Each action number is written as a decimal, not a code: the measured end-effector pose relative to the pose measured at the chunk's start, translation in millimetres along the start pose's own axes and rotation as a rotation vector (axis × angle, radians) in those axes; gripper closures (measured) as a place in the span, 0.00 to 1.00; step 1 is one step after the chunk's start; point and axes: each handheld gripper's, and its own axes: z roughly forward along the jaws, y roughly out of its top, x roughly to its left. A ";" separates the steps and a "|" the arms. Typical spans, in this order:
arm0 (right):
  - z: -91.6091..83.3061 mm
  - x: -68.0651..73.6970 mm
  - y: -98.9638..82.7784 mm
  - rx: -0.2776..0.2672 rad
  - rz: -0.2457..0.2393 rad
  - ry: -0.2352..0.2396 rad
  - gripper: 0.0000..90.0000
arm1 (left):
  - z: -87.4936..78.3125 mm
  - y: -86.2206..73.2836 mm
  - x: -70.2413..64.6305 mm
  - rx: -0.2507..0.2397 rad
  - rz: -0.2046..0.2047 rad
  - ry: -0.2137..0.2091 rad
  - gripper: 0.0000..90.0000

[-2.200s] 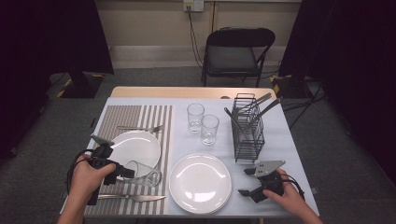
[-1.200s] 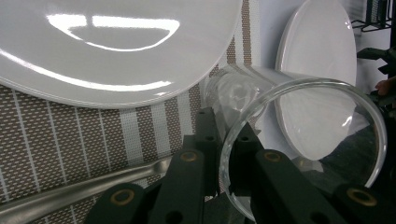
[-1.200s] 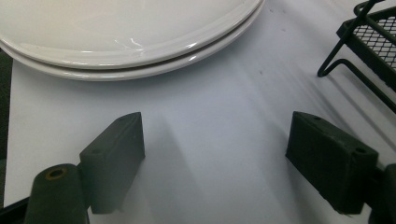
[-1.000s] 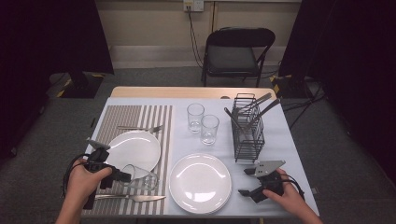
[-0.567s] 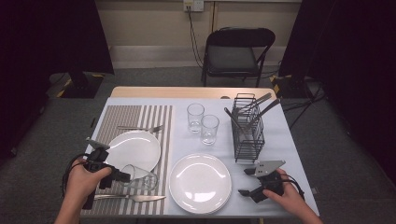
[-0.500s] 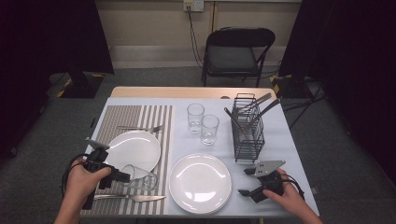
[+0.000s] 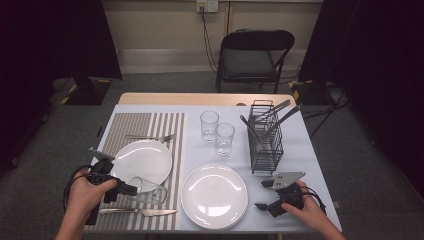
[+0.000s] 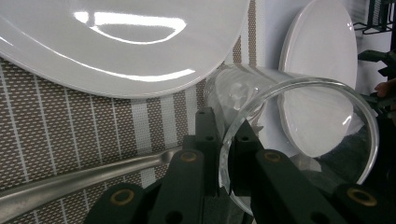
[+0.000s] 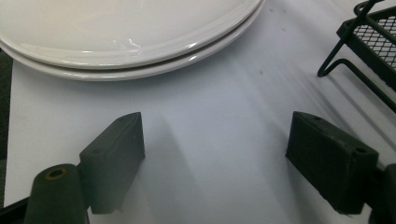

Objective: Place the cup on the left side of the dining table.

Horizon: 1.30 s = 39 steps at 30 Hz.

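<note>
Now, from the largest thing to the smallest:

Table (image 7: 305, 150): the white cloth has free room between the centre plate and the wire rack.
Striped mat (image 7: 145, 127): it covers the left part; its right edge runs just beside the centre plate.
Wire rack (image 7: 265, 140): it stands upright near the right edge, with utensils in it.
Centre plate (image 7: 214, 196): it is close to the front edge.
Left plate (image 7: 141, 161): it lies on the mat.
Right gripper (image 7: 270, 195): jaws wide apart, nothing between them, just right of the centre plate.
Left gripper (image 7: 125, 189): jaws clamped on the rim of the glass.
Glass (image 7: 147, 190): it lies on its side on the mat, between the left plate and the knife (image 7: 137, 212).
</note>
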 end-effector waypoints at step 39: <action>0.0 0.1 0.0 0.000 -0.001 0.000 0.20 | 5.3 9.3 -19.7 -0.032 0.037 -0.042 0.82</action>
